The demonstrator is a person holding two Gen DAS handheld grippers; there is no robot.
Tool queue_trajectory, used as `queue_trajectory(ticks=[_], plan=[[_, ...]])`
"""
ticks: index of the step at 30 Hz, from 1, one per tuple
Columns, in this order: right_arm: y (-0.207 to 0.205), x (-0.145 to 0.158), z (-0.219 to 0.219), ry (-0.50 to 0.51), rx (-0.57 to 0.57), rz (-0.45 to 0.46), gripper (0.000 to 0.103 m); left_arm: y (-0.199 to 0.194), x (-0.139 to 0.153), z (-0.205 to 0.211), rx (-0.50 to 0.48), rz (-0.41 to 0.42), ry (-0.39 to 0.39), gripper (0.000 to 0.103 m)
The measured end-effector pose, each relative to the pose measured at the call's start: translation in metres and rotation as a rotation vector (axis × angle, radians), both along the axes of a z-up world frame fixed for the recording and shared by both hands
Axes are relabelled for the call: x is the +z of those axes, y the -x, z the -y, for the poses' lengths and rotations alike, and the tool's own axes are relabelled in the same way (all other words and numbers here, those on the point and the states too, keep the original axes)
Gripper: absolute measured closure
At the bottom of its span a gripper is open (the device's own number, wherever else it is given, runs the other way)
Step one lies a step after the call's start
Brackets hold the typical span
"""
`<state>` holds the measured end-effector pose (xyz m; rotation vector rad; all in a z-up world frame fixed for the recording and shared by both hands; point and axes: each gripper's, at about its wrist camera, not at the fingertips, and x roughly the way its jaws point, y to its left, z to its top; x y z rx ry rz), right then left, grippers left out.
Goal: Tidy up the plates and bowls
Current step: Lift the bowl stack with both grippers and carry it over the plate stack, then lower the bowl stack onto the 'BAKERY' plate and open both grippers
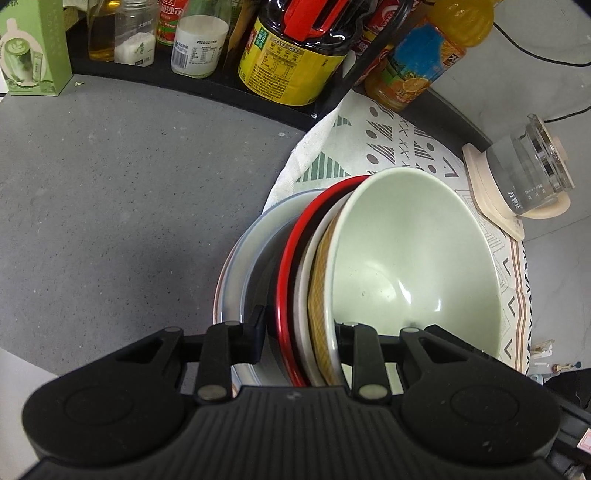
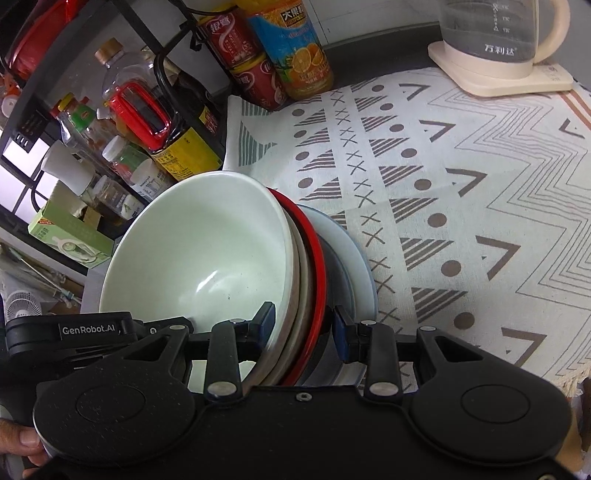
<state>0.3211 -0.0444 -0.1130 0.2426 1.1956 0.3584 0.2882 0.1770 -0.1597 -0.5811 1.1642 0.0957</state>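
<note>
Both grippers are clamping one nested stack over the patterned cloth (image 2: pixel 461 192): left gripper (image 1: pixel 301 341), right gripper (image 2: pixel 304 325), their bodies hiding its base; glossy green bowl (image 1: pixel 413 258), red-rimmed bowl (image 1: pixel 295 266), grey plate (image 1: pixel 240 266).

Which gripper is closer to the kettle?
Right, probably. The kettle sits ahead of the right gripper across the cloth; the left gripper is on the bowl stack's far side.
</note>
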Motion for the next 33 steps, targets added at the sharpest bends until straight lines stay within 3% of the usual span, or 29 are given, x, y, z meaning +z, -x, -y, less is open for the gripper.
queue_trajectory(ticks=[8, 11, 13, 15, 18, 21, 26, 30, 33], plan=[[0.0, 0.0, -0.002, 0.012, -0.012, 0.0, 0.07, -0.003, -0.001, 0.0, -0.012, -0.001, 0.008, 0.075], [0.0, 0.0, -0.002, 0.01, -0.016, -0.004, 0.069, -0.006, 0.0, -0.001, -0.02, -0.019, 0.003, 0.068], [-0.001, 0.0, 0.0, 0.002, -0.026, -0.011, 0.067, -0.007, 0.003, -0.003, -0.028, -0.019, 0.008, 0.056], [-0.001, 0.002, 0.001, 0.001, -0.035, -0.007, 0.053, -0.006, 0.006, -0.005, -0.027, -0.015, 0.012, 0.035], [0.001, 0.006, 0.002, 0.0, -0.052, 0.01, 0.037, -0.003, 0.011, -0.009, -0.014, 0.0, 0.004, 0.02], [0.002, 0.009, 0.003, -0.009, -0.062, 0.023, 0.022, 0.0, 0.015, -0.013, -0.012, 0.001, 0.0, 0.018], [0.006, 0.015, 0.0, -0.007, -0.064, 0.058, 0.008, 0.005, 0.023, -0.018, -0.022, 0.015, -0.03, 0.012], [0.011, 0.019, -0.001, -0.008, -0.064, 0.083, 0.0, 0.007, 0.025, -0.022, -0.041, 0.025, -0.039, 0.011], [0.015, 0.023, -0.001, -0.008, -0.071, 0.103, 0.0, 0.008, 0.025, -0.021, -0.065, 0.027, -0.055, 0.011]])
